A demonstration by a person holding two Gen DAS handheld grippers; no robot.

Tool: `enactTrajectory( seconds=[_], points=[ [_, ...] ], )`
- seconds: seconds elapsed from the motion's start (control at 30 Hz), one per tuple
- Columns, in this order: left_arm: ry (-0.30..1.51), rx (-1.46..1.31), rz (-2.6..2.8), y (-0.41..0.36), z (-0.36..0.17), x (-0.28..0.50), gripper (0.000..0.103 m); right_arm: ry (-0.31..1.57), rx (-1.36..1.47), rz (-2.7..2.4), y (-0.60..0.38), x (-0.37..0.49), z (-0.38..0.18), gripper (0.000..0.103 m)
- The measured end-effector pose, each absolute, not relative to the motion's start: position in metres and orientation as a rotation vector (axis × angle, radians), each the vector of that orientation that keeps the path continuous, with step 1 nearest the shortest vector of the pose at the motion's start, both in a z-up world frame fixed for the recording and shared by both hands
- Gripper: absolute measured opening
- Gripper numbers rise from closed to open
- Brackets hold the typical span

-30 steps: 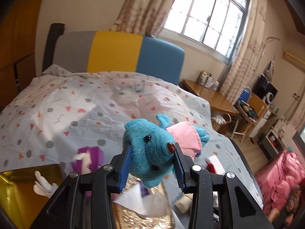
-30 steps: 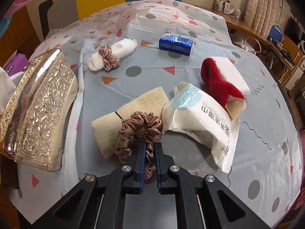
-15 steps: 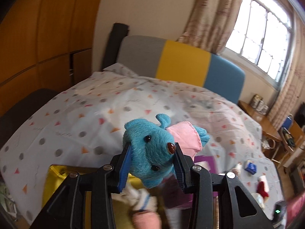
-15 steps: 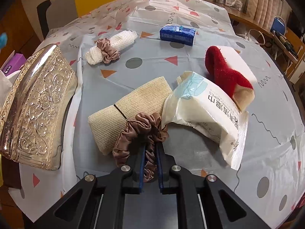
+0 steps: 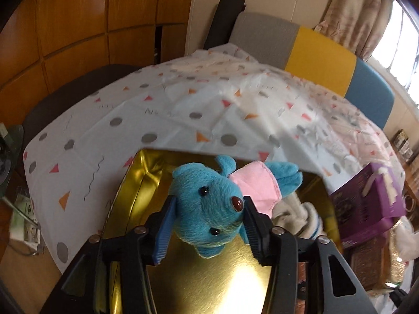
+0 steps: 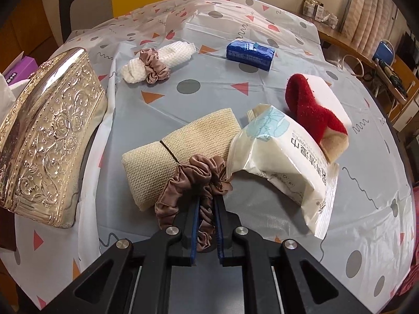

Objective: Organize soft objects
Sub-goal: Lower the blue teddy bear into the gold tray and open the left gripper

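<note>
Since a second ago the left gripper (image 5: pixel 207 225) has swung from over the bed to above the open gold tin (image 5: pixel 136 183), its jaws just widening; the fuzzy blue plush toy (image 5: pixel 204 206) sits between them, whether still pinched is unclear. Inside the shiny, brushed-metal tin lies a crumpled white cloth (image 5: pixel 301 214). The right gripper (image 6: pixel 207 209) stays clamped on a ruched brown satin scrunchie (image 6: pixel 191 183) beside a coarse beige woven roll (image 6: pixel 178 151) on the glossy bedcover (image 6: pixel 214 99); the embossed tin lid (image 6: pixel 49 141) lies left.

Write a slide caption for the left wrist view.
Left gripper, jaws just opening, with a blue plush toy between its fingers above an open gold tin on the patterned bedspread.
</note>
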State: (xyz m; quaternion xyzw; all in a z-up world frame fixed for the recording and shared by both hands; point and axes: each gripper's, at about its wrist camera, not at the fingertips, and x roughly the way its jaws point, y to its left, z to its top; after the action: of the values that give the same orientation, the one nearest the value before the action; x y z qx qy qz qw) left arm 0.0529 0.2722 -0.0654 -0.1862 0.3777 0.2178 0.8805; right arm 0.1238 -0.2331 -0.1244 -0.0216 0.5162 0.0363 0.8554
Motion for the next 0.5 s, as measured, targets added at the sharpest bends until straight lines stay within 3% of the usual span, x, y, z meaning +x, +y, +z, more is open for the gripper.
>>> enactTrajectory(
  seconds=[0.13,0.5],
  points=[
    [0.777,-0.372,0.476,0.268,-0.067,0.047,0.067,1.08,-0.055,0.075,-0.233,0.123,-0.125,0.01],
    [0.698,-0.265,0.418,0.236,-0.039,0.012,0.077,1.066,-0.018,0.074,-0.238,0.125,-0.119,0.009]
  ],
)
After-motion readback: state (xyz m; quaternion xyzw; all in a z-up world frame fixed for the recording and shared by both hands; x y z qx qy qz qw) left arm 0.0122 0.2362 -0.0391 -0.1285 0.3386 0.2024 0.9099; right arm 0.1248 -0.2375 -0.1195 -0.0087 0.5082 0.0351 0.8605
